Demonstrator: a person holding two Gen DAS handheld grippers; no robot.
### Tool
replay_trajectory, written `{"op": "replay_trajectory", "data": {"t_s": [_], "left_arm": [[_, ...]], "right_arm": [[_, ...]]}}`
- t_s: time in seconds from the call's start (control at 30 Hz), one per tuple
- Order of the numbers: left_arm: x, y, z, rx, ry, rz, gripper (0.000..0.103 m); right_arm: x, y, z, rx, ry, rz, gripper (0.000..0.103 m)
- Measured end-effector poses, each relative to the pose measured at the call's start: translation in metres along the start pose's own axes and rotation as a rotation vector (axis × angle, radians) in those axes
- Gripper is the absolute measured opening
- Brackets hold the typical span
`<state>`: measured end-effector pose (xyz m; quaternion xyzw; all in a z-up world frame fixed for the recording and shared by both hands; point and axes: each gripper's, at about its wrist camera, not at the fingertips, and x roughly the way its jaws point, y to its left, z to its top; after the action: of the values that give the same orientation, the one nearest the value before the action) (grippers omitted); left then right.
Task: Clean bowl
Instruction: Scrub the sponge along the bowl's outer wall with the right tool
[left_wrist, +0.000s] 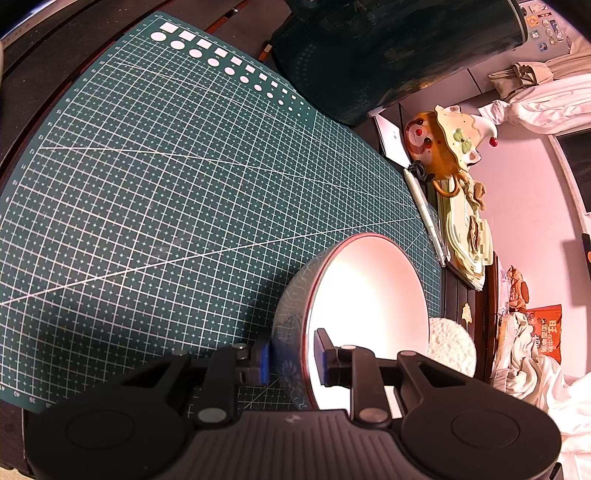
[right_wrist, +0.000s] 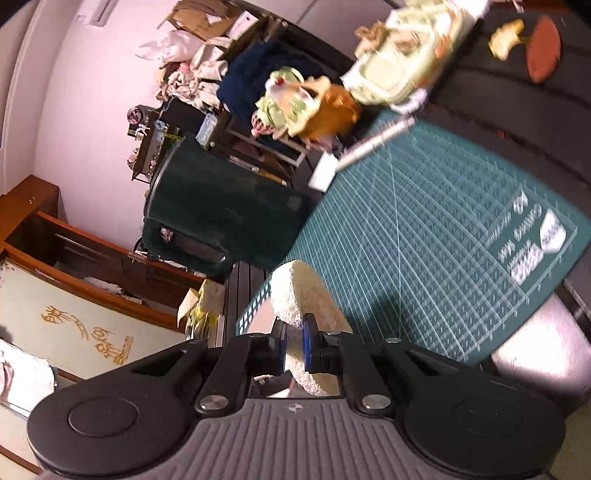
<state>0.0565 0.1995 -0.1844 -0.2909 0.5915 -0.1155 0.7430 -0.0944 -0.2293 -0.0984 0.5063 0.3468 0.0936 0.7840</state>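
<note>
Two grips hold: the left gripper pinches the white-lined, blue-patterned ceramic bowl by its rim, tilted over the green cutting mat — rigid, slippery, breakable; the right gripper squeezes a soft cream sponge.

Lighting: warm, pinkish indoor cast; moderate brightness. Glare: strong hotspot on the white inside of the bowl. Shadows: dark patch on the cutting mat beside the bowl; corners vignetted black. Distortion: heavy fisheye, grid lines bowing toward the edges. Blur: right wrist view smeared, upper right worst; left wrist view sharp.
</note>
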Motion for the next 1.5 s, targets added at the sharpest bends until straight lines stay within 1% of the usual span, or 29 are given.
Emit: {"op": "replay_trajectory", "data": {"t_s": [0.07,0.2,0.27,0.33,0.43,0.5,0.6,0.7,0.8,0.9,1.1,1.3,1.37,1.5], "left_arm": [[0.001,0.001,-0.001,0.0,0.0,0.0,0.023],[0.0,0.002,-0.001,0.0,0.0,0.002,0.023],[0.001,0.003,-0.002,-0.001,0.0,0.001,0.023],[0.001,0.002,-0.002,0.0,-0.002,0.0,0.023],[0.001,0.004,-0.003,0.0,-0.001,0.001,0.023],[0.001,0.004,-0.005,0.001,-0.002,0.0,0.023],[0.001,0.004,-0.005,0.002,-0.002,0.002,0.023],[0.0,0.007,-0.007,0.0,-0.004,-0.002,0.023],[0.0,0.007,-0.006,0.0,-0.004,-0.002,0.023],[0.0,0.007,-0.007,-0.002,-0.002,-0.002,0.023],[0.0,0.009,-0.008,-0.002,-0.002,0.0,0.023],[-0.001,0.01,-0.007,-0.002,-0.002,0.0,0.023],[-0.001,0.011,-0.008,-0.003,-0.001,0.0,0.023],[-0.001,0.012,-0.008,-0.003,0.0,0.002,0.023]], "right_arm": [[-0.004,0.002,0.004,0.003,-0.013,0.003,0.009],[-0.012,0.01,0.01,-0.016,-0.042,0.038,0.009],[-0.009,0.009,0.009,-0.022,-0.034,0.042,0.009],[-0.002,0.0,0.003,0.013,-0.002,0.03,0.009],[0.0,-0.008,0.002,0.038,0.02,0.004,0.009],[-0.002,-0.007,0.003,0.038,0.014,0.004,0.009],[-0.009,0.002,0.008,0.016,-0.014,0.04,0.009],[-0.008,0.007,0.007,-0.015,-0.013,0.047,0.009],[0.001,-0.006,0.001,0.035,0.017,0.035,0.009],[0.002,-0.013,0.0,0.057,0.034,0.006,0.009],[-0.006,-0.002,0.007,0.039,-0.002,0.057,0.009],[0.008,-0.022,-0.002,0.111,0.047,0.03,0.009],[0.007,-0.023,-0.001,0.122,0.047,0.026,0.009],[-0.001,-0.014,0.005,0.103,0.017,0.062,0.009]]}}
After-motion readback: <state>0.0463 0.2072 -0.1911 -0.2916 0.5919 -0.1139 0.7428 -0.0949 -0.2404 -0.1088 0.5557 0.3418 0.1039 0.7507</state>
